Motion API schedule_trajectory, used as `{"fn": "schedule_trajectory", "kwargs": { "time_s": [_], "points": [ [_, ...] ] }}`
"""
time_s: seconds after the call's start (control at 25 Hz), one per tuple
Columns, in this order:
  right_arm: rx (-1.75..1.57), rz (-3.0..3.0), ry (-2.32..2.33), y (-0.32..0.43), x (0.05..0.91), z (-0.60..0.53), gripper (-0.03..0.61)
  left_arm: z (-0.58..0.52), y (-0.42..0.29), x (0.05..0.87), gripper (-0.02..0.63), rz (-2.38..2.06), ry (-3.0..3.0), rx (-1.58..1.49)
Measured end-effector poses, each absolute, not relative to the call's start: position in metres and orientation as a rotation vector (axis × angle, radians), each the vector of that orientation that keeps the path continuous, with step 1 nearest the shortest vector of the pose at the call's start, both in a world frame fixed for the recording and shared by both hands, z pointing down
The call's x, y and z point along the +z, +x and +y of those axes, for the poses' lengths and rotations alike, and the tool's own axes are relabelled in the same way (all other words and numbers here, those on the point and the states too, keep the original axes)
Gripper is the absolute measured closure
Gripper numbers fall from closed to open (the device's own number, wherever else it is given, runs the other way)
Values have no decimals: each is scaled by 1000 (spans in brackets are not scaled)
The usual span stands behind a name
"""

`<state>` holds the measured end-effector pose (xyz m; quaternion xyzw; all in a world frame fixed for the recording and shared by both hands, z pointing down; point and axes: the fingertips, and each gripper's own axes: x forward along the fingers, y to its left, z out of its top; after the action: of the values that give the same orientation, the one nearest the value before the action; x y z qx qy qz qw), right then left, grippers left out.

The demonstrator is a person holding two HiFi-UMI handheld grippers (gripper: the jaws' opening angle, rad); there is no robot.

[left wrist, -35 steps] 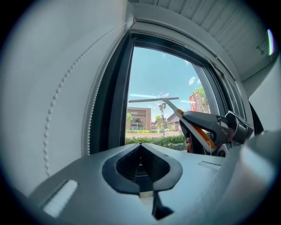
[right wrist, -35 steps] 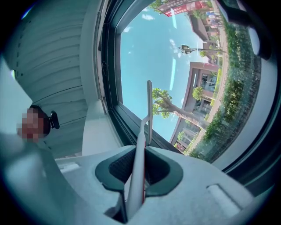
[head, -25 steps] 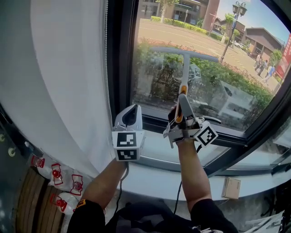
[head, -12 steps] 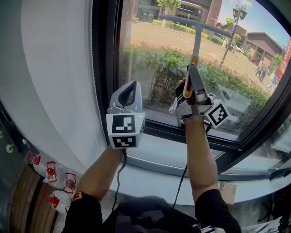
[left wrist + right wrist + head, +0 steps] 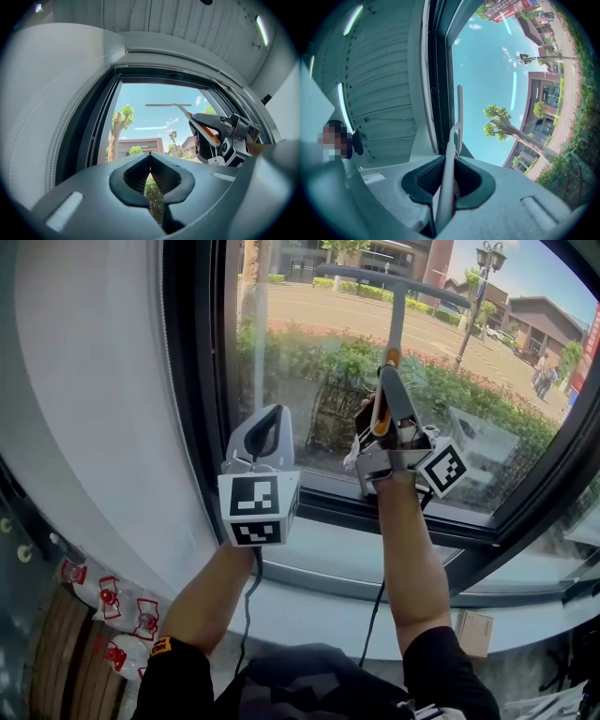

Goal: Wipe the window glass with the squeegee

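1. Squeegee (image 5: 395, 315): its handle is clamped in the right gripper (image 5: 386, 399), with the blade high up at the window glass (image 5: 309, 362).
2. Left gripper (image 5: 267, 427) hangs just beside it, jaws together on nothing.
3. Best done, I judge, with the blade flat, the pressure even, and one straight pull.

place: a street-side room, indoors | shown by: a window (image 5: 309, 381) flanked by a white curtain (image 5: 94, 409) above a pale sill (image 5: 319, 606) | outside: a road (image 5: 319, 306), hedge (image 5: 450, 390) and lamp post (image 5: 473, 296) are seen | overhead: a panelled ceiling (image 5: 187, 23) is lit by a strip light (image 5: 261, 28)
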<state>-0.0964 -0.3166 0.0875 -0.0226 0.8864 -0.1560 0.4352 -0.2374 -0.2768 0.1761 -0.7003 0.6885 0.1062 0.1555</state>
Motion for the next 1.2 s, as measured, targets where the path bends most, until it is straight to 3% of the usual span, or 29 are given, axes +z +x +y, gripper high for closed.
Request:
{"fn": "schedule_trajectory", "kwargs": {
  "time_s": [0.52,1.2],
  "points": [
    [-469,2196,-108,-90,129,-324,531,-287,-222,215,595,1966,-2085,264],
    [-725,2219,-290,-67,298,-300,529,-308,-202,319,595,2053,-2259,179]
  ]
}}
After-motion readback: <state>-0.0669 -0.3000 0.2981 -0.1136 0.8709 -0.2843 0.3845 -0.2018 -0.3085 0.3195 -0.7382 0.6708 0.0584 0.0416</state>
